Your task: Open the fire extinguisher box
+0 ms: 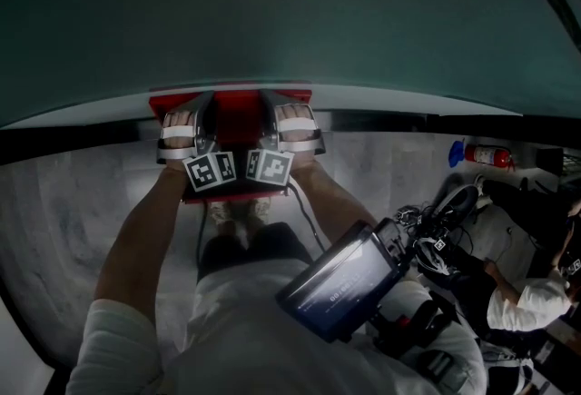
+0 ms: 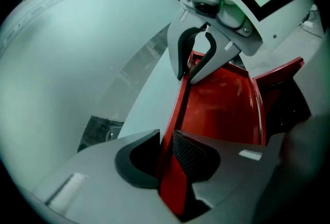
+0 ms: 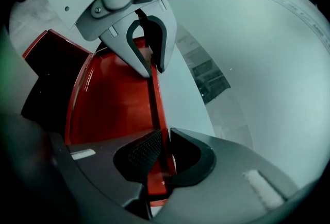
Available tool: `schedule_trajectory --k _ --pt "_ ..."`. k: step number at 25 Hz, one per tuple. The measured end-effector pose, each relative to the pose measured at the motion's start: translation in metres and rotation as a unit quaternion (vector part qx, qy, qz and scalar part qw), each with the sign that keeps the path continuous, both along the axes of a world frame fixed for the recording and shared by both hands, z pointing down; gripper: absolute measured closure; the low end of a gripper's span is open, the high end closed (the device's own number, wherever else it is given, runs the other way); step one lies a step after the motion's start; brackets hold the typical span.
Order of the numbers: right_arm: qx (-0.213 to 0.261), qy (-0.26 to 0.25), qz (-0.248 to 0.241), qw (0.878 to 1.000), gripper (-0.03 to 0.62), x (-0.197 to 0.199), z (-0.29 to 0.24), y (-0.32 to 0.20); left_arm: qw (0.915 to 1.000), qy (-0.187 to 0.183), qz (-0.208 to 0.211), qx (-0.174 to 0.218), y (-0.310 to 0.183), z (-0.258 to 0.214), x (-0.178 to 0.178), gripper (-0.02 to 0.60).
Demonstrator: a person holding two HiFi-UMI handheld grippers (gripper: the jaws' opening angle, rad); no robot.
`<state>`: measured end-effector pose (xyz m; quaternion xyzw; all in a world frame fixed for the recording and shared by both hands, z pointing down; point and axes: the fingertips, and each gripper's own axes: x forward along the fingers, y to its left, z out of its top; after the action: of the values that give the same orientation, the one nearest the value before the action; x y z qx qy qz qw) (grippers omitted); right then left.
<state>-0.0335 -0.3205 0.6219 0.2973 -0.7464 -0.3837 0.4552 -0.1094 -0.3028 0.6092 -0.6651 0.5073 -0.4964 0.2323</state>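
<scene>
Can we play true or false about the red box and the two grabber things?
1. The left hand-held gripper and the right hand-held gripper both pinch the edge of the red box. True.
2. The box is blue. False: it is red.
3. A fire extinguisher lies off to the right. True.
4. The left hand-held gripper holds nothing. False: it is shut on the box's edge.
</scene>
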Motion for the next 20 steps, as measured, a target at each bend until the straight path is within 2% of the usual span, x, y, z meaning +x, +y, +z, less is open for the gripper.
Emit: schedule_trajectory --k 7,11,15,17,18,20 --pt "-0.013 -0.008 0.002 1.0 0.518 -0.001 -0.001 0.001 0.9999 0.01 -0.007 0.001 0.0 -0.002 -0.001 0.501" --pt "-0.041 -0.033 0.014 0.999 0.471 -0.001 -0.002 0.0 0.999 0.038 -0.023 -0.006 0.001 -0.003 -0.006 0.44" --pt "-0.06 -0.061 0.028 0.996 0.454 0.002 -0.009 0.0 0.9967 0.069 -0.043 -0.006 0.007 -0.01 -0.013 0.433" --pt "-0.084 -0.104 0.053 0.99 0.482 0.01 -0.018 -0.001 0.9924 0.104 -0.066 -0.001 0.013 -0.019 -0.014 0.439" --pt "-0.101 -0.137 0.071 0.983 0.507 0.015 -0.023 0.0 0.9883 0.128 -0.082 0.005 0.018 -0.026 -0.015 0.462" --pt "-0.138 -0.211 0.11 0.961 0.55 0.025 -0.036 0.005 0.9745 0.188 -0.12 0.022 0.033 -0.038 -0.021 0.524"
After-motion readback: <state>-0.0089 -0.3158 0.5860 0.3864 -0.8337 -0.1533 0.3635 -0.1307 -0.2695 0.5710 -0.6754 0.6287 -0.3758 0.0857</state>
